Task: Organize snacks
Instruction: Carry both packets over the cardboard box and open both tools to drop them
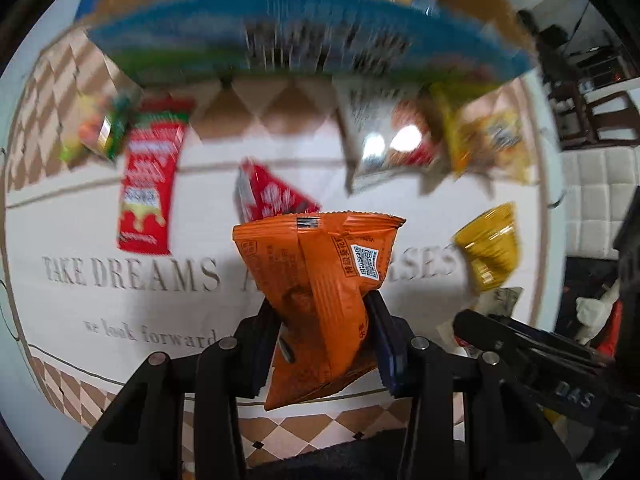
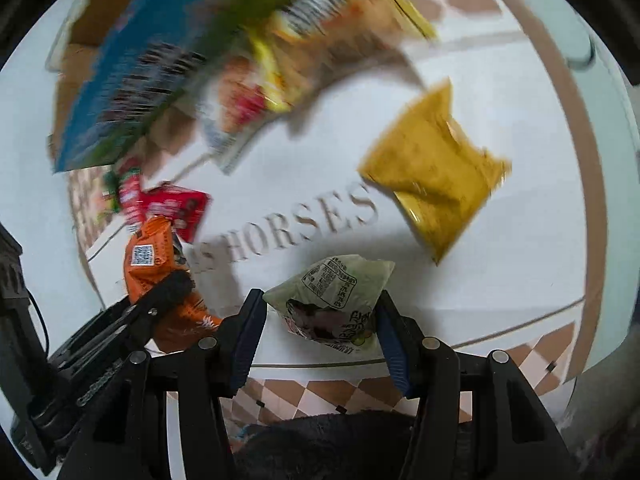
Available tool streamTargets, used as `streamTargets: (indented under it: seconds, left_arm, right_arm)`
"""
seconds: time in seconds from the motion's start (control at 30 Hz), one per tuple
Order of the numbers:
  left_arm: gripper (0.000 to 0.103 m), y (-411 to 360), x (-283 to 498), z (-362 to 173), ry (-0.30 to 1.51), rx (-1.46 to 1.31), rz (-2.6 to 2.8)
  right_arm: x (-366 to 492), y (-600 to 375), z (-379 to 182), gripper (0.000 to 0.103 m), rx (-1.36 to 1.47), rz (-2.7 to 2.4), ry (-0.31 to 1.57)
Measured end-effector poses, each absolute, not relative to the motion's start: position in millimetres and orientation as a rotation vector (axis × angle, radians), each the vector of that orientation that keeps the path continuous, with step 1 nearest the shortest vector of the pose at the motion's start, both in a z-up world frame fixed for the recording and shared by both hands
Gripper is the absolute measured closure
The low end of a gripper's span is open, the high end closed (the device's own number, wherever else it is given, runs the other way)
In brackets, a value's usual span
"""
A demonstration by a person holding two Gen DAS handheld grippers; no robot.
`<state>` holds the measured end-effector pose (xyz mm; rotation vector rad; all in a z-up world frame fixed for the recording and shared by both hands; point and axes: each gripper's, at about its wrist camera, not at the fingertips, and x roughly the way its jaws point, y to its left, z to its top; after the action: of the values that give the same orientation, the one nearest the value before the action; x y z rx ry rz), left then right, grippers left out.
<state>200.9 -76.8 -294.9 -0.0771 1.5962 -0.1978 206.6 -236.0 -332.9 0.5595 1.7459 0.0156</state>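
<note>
My left gripper (image 1: 322,312) is shut on an orange snack packet (image 1: 320,280) and holds it above the table; the packet also shows in the right wrist view (image 2: 152,264). My right gripper (image 2: 320,304) is closed on a pale green snack packet (image 2: 336,296) just above the tablecloth. A blue cardboard box (image 1: 300,36) holding snacks stands at the far side of the table and also shows in the right wrist view (image 2: 132,72). A yellow packet (image 2: 436,172) lies on the cloth ahead of the right gripper; it also appears in the left wrist view (image 1: 490,246).
Loose snacks lie on the lettered tablecloth (image 1: 100,300): a long red packet (image 1: 148,184), a small red packet (image 1: 272,194), a green packet (image 1: 100,128), a silver one (image 1: 380,140) and a yellow-orange bag (image 1: 488,140). Chairs (image 1: 592,112) stand beyond the right edge.
</note>
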Motion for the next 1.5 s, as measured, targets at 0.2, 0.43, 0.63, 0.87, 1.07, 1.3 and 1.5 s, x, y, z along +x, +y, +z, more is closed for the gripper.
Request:
streamTargets:
  seconds: [0.2,0.43,0.63,0.87,1.07,1.3,1.5]
  left_arm:
    - [0.063,-62.4,243.2,-215.2,1.451,-0.17,-0.239]
    - [0.063,-40.1,322.1,-163.7,1.356,-0.176,-0.224]
    - [0.063,-25.2,398.9,-176.4,1.393,-0.127,-0.148]
    - [0.063,-23.8,471.4,-231.8,1.514,-0.015,-0.071]
    - [0.063,-21.4,514.5,-278.9,1.601,0.08,-0.017]
    - [0.061,-14.4,540.5,-301.0,1.643,0.122,0.022]
    - [0.024,-11.3,549.3,-303.2,1.681,0.09,0.033]
  right_arm:
    - [250.6,-233.9,-264.4,0.046,0.51,0.111,1.62]
    - [327.0,-228.8,-201.6,0.046,0.479,0.175,1.495]
    - [397.2,-221.3,-204.4,0.046,0.415,0.133,1.495]
    - [455.0,-209.0,-259.7,0.046,0.321,0.051,1.614]
    - [475.7,-207.2,-302.7,0.046,0.27,-0.008,1.694]
    - [483.0,-210.8,-324.8,0.043,0.253,-0.04,1.751]
    - [485.0,-211.8,-337.8,0.017,0.277,-0.047,1.825]
